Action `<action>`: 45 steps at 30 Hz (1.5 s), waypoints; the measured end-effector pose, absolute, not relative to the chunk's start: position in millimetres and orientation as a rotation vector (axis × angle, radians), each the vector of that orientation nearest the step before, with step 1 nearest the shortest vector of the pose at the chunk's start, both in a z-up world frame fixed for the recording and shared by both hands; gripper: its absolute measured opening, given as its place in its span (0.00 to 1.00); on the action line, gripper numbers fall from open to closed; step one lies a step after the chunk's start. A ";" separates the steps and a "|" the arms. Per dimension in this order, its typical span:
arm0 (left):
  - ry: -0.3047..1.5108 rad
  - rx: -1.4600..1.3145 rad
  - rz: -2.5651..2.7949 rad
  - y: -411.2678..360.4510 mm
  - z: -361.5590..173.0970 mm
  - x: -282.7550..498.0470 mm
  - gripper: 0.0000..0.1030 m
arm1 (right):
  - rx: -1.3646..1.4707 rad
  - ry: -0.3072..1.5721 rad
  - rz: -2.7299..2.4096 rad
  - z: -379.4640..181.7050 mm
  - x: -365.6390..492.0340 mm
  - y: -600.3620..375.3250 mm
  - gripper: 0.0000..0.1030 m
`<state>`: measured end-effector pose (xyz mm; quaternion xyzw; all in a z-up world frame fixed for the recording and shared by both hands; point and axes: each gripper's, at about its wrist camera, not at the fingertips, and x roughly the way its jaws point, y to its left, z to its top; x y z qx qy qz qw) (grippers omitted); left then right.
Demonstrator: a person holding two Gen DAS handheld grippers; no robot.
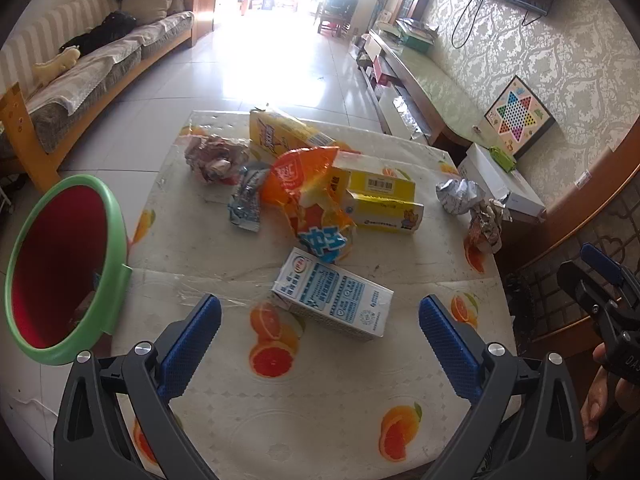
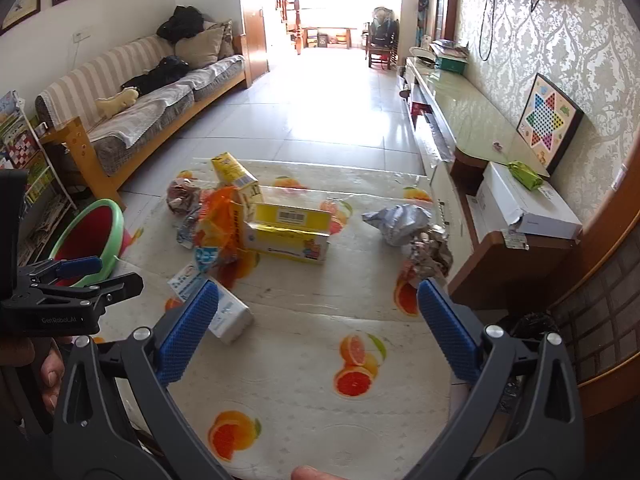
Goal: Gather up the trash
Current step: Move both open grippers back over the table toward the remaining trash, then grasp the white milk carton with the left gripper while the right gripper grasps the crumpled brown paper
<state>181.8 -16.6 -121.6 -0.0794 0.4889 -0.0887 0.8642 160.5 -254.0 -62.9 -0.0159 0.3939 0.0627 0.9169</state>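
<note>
Trash lies on a table with an orange-print cloth [image 1: 320, 412]. A white and blue milk carton [image 1: 332, 300] lies on its side just ahead of my open, empty left gripper [image 1: 320, 332]. Behind it are an orange snack bag [image 1: 308, 188], yellow boxes [image 1: 380, 204], crumpled wrappers [image 1: 214, 156] and foil balls [image 1: 460, 196]. A red bin with a green rim [image 1: 60, 276] stands at the table's left edge. My right gripper [image 2: 318, 320] is open and empty over the near table; the carton [image 2: 224, 312] lies by its left finger and a crumpled wrapper [image 2: 430, 256] beyond its right.
A sofa [image 2: 140, 96] runs along the left wall. A low cabinet [image 2: 460, 104] with white boxes and a checkers board [image 2: 548, 120] lines the right wall. Tiled floor lies beyond the table. The left gripper shows at the right wrist view's left edge [image 2: 80, 276].
</note>
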 end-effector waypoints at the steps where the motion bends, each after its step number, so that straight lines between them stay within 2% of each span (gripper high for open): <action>1: 1.038 -0.164 -0.187 -24.0 -127.2 185.0 0.92 | -0.024 0.814 0.116 -64.6 161.8 -263.4 0.95; 17: 1.177 -0.323 0.022 -53.9 -195.0 237.6 0.92 | -0.046 0.858 0.044 -107.0 229.6 -335.7 0.95; 35: 1.259 -0.349 0.162 -63.6 -236.2 251.4 0.92 | -0.083 0.986 0.044 -184.0 305.4 -343.2 0.95; 39: 1.260 -0.335 0.163 -61.9 -235.1 249.8 0.86 | -0.079 1.011 0.051 -193.2 311.9 -341.3 0.95; 45: 1.273 -0.316 0.143 -58.6 -232.4 245.9 0.77 | -0.067 1.037 0.051 -198.6 315.3 -338.4 0.69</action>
